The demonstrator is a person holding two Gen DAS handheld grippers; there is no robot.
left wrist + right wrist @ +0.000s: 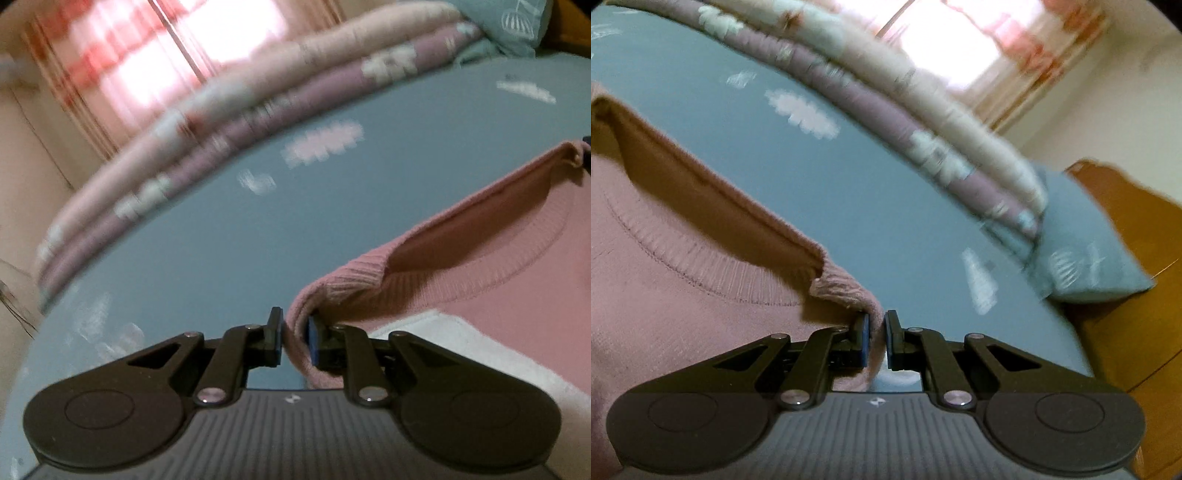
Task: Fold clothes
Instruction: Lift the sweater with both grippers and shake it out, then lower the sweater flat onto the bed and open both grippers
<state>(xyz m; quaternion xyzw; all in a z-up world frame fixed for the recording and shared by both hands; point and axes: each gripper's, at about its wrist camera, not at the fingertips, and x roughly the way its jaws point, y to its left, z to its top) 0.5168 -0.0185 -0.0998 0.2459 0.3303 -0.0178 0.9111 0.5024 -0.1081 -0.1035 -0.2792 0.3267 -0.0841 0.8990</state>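
Blue bed [229, 236] (cloud print); folded blankets [258, 103]; pillow [1086, 251]

Blue bed sheet [229, 236] with scattered white printed motifs [325, 144], forming the supporting surface. Folded blanket [258, 96] in pale pink and mauve layers with white patches, lying along the far edge of the bed. Teal pillow [1086, 243] with a white line print, at the end of the blanket near the bed's corner. Wooden headboard [1137, 295] beside the pillow. Bright window with red-patterned curtain [122, 62], blurred, beyond the bed.
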